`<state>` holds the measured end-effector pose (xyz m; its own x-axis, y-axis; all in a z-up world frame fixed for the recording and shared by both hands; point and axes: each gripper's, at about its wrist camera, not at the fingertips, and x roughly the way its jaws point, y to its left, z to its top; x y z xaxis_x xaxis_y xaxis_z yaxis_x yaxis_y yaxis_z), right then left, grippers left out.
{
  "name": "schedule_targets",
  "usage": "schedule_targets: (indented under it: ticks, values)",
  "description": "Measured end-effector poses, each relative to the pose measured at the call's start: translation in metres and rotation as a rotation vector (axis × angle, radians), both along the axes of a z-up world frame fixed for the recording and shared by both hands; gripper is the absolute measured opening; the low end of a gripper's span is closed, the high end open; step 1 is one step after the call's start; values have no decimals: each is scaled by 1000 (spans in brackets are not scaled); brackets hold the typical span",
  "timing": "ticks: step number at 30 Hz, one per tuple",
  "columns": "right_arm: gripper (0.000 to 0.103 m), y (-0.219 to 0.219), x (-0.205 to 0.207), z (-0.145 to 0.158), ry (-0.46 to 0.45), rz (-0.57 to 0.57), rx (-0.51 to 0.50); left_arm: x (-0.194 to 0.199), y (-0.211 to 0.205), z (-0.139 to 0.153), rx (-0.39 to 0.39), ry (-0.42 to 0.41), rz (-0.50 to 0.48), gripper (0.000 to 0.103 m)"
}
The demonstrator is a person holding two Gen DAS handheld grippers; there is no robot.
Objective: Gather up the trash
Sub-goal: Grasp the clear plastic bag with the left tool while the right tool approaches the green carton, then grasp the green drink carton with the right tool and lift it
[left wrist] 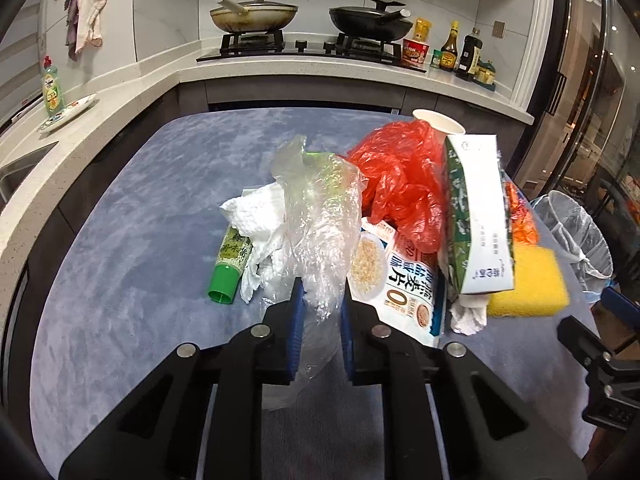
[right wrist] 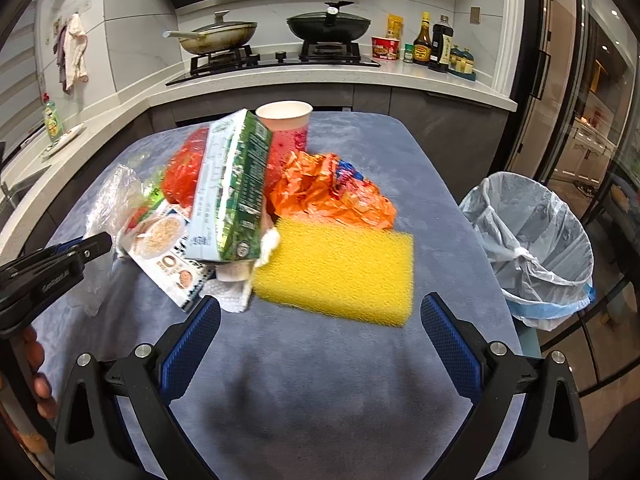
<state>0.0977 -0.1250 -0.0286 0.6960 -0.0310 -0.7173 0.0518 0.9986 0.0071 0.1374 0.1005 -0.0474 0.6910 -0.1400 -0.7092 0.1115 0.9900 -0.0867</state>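
Left wrist view: one blue-grey desk (left wrist: 120, 280) carries a heap of trash, and one bin lined with a pale bag (right wrist: 532, 240) stands off its right edge. Counted in the heap: one green-and-white carton (left wrist: 476, 216) leaning upright, one yellow sponge (right wrist: 340, 272) lying flat, one crumpled red plastic bag (left wrist: 400, 184), one crinkled orange wrapper (right wrist: 332, 192), one oat packet (left wrist: 396, 276) lying flat, one clear plastic bag (left wrist: 320, 208), two wads of white tissue, the larger (left wrist: 256, 220) just left of the clear bag, one paper cup (right wrist: 286, 120) at the back, and one green tube (left wrist: 230, 268). The left tool (left wrist: 322, 300) has its blue pads nearly closed, pinching the clear bag's lower end at the heap's near side. The right tool (right wrist: 320, 312) is spread wide with nothing between its pads, near the sponge.
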Motion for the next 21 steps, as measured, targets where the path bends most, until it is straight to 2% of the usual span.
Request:
schedule_targets:
  ticks: [5,11,21]
  values:
    - [91,11,13,9,-22,58,66,-11,6,8,-12,2,11,16]
    - [82,28,50,12,-42,116,134,-19,13,15,-20,-5,17,16]
    - [73,35,99,-1,-17,121,222,-20,21,14,-24,6,18,16]
